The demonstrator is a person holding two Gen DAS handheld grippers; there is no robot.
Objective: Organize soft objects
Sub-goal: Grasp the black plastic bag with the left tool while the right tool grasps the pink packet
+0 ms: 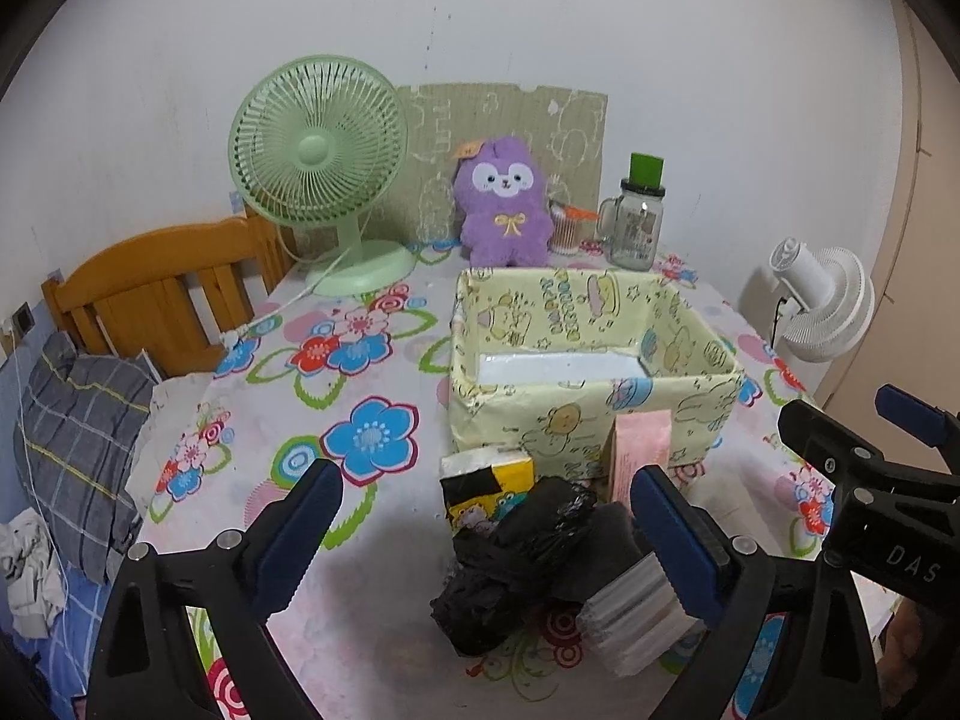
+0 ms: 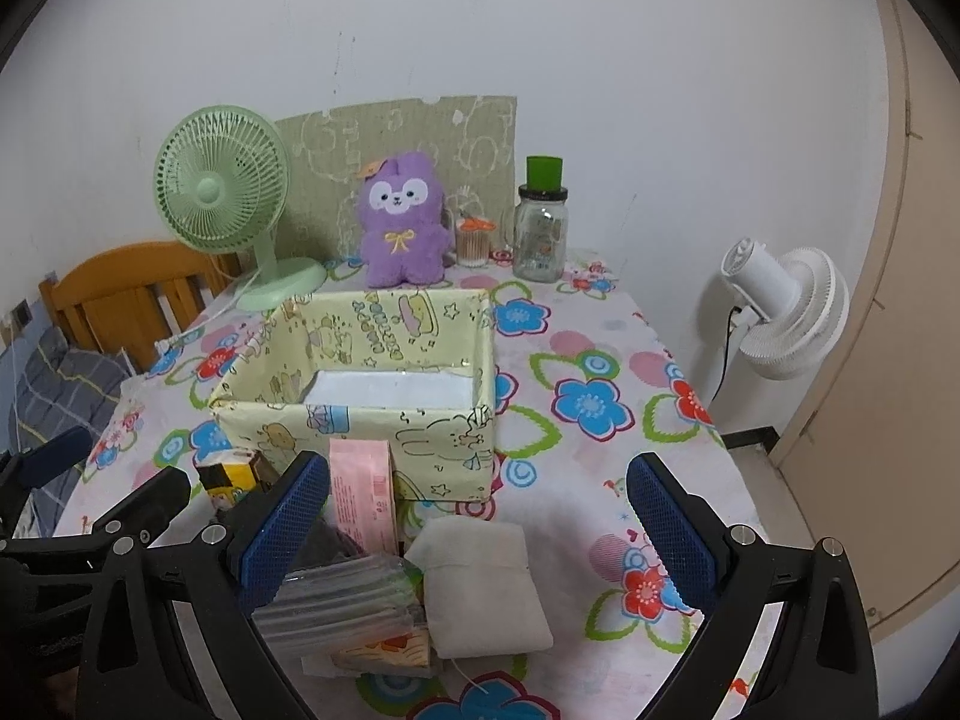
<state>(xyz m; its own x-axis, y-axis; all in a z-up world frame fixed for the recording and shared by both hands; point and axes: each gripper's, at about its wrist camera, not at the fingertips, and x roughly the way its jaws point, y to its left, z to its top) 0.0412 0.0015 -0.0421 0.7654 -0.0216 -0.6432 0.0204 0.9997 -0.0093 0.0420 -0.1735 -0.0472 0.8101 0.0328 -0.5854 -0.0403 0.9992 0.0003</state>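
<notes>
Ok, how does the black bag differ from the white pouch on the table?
The black bag is crumpled, glossy and lumpy; the white pouch is matte and lies flat and neatly folded. The black bag sits between the fingers of the left tool, while the white pouch lies between those of the right tool. Both rest on the flowered tablecloth in front of the yellow box, and neither is gripped yet.
</notes>
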